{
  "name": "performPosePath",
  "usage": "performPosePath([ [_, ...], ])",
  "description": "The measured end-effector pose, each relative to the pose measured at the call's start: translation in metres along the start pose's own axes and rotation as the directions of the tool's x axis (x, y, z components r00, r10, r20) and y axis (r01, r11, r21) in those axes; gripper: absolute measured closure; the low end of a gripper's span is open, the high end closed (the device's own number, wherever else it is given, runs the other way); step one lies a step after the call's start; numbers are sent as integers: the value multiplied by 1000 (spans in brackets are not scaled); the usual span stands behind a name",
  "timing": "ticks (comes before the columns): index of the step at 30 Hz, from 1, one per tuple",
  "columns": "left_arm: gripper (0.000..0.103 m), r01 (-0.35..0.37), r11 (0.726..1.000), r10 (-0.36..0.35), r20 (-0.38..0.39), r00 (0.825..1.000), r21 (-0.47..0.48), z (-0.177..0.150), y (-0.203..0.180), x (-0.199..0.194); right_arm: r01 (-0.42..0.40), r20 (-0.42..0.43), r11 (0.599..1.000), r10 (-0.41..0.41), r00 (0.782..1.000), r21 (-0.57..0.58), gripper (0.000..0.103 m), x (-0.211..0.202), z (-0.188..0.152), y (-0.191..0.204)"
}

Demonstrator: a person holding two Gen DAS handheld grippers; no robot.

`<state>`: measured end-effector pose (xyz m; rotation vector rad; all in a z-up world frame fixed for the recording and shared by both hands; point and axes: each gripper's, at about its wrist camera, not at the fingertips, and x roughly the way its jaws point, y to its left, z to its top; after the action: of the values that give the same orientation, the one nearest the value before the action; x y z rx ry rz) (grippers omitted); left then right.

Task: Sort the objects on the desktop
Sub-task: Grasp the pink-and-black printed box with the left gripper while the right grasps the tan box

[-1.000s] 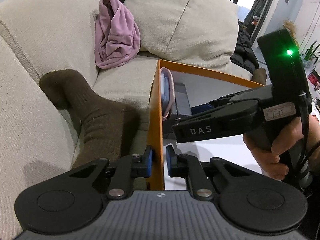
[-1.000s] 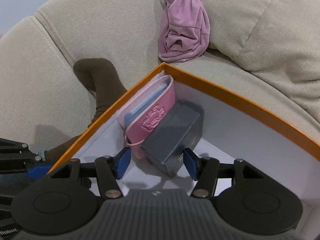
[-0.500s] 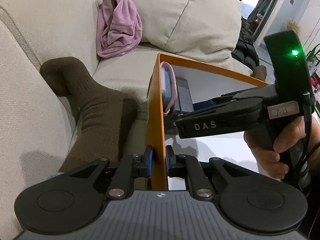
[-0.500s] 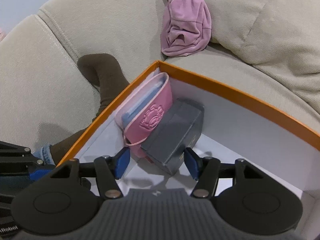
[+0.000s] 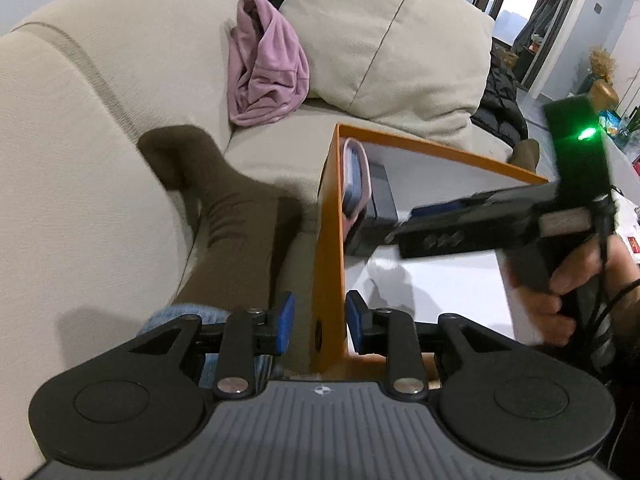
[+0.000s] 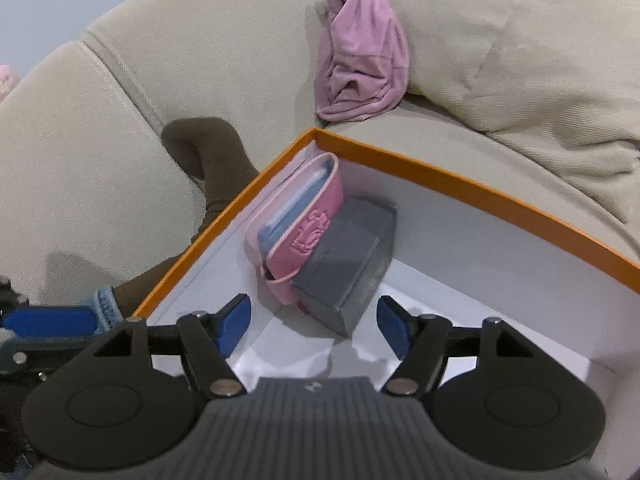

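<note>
Both tongs are open now: my left gripper (image 5: 320, 322) has just been spreading its jaws off the orange wall of the box (image 5: 329, 240), which stands between the blue pads with a gap on each side, and my right gripper (image 6: 313, 322) has just been widening too, with nothing pressed between its pads. Inside the orange box (image 6: 472, 192), tucked into the far corner, a pink pouch (image 6: 298, 220) stands on edge against the left wall, and a grey box (image 6: 346, 254) leans against the pouch, both touching. I judge the pouch soft and light, likely to fold or sag if pinched at its middle, so its stiffer top seam looks the better place to take it. The grey box looks rigid and smooth-sided, maybe a little slick, and its 2 long faces would suit the pads. The cardboard wall is thin and stiff enough to pinch, though it could bend under a hard squeeze. My left tong points steeply down over the wall's near end, beside a leg in a brown sock (image 5: 232, 220) on the sofa (image 5: 80, 160). My right tong points down into the box, its pads straddling the near end of the grey box without touching it.
</note>
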<state>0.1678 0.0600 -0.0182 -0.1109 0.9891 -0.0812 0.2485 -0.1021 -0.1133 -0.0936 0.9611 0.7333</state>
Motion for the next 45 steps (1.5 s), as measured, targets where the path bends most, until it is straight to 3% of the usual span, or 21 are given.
performPosePath([
  [8,68,-43,999,44,-39,998,21,-39,-10,-24,4,194,998,-16,981,62,34,-104,-48,22],
  [13,62,-79,996,81,-39,996,43,-67,-17,-23,-54,219,996,38,975,68,34,-146,-88,49],
  [17,56,-141,990,142,-41,989,27,-84,-18,-11,-39,123,997,30,992,71,35,-128,-110,67],
  [20,56,-129,992,129,-52,990,4,-92,-16,-3,-21,48,994,16,999,108,36,-104,-118,70],
  [32,56,-156,982,162,-48,986,102,-110,-30,17,81,-62,987,-73,995,140,35,-60,-128,71],
  [37,73,-146,983,154,-67,986,112,-114,-30,27,74,-91,986,-61,994,152,36,-48,-132,68],
  [40,74,-150,982,158,-61,986,118,-117,-32,28,65,-85,986,-53,995,151,37,-47,-132,69],
  [41,74,-148,983,155,-60,986,113,-117,-31,27,58,-83,987,-46,996,152,39,-47,-132,69],
  [42,75,-146,983,153,-58,987,108,-117,-30,26,39,-79,988,-27,997,152,47,-49,-132,70],
  [45,77,-155,982,160,-44,986,104,-117,-31,18,44,-73,991,-35,997,127,50,-52,-132,73],
])
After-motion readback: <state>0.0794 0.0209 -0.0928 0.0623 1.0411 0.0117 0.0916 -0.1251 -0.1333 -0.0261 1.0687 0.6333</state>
